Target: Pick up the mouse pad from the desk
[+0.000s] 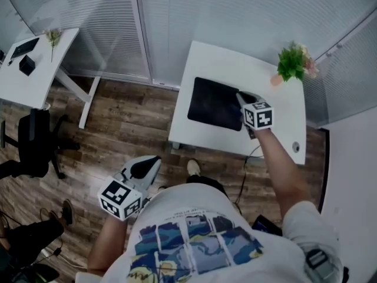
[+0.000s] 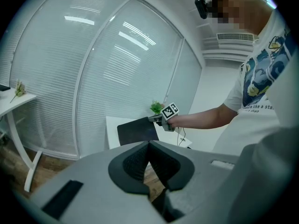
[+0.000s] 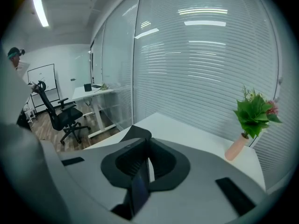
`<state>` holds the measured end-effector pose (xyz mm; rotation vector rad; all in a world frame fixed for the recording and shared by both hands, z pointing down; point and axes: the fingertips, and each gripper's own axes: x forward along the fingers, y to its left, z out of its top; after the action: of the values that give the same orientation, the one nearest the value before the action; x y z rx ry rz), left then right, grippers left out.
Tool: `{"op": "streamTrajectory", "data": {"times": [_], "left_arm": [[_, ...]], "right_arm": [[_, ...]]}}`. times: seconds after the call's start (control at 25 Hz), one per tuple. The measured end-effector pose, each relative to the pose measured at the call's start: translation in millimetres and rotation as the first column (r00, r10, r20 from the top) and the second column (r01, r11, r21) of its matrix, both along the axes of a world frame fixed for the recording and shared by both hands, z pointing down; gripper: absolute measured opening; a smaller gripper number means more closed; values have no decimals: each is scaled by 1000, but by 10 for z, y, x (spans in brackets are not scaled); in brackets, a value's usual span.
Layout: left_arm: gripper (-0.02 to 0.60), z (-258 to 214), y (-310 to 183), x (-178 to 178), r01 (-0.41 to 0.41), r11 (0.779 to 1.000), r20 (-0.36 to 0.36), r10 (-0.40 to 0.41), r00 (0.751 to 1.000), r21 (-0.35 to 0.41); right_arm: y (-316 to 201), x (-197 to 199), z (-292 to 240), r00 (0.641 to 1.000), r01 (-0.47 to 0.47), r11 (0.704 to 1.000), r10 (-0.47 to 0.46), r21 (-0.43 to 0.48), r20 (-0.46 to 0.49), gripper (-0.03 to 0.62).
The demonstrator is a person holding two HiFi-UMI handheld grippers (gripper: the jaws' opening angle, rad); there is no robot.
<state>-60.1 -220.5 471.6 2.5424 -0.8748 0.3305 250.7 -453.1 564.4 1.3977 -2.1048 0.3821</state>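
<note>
One mouse pad (image 1: 212, 102), right hand-held gripper (image 1: 241, 95) clamping edge

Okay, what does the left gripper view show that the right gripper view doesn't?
Only the left gripper view: the person's shirt and outstretched arm, and the right gripper seen from outside, holding the mouse pad by its edge over the white desk.
Only the right gripper view: an office chair, a whiteboard, and the pad's edge pinched between that gripper's own jaws.
Both: the mouse pad, the desk, the green plant and the window blinds.
</note>
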Motion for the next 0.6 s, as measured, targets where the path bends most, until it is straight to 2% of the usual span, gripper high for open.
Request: {"op": "streamTrajectory", "data": {"times": [0.6], "left_arm": [[2,-55,536,-447,-26,999,-33,27,999,27]], "right_arm": [[311,-479,-972,1000,25,996,-24,91,-17,25]]}}
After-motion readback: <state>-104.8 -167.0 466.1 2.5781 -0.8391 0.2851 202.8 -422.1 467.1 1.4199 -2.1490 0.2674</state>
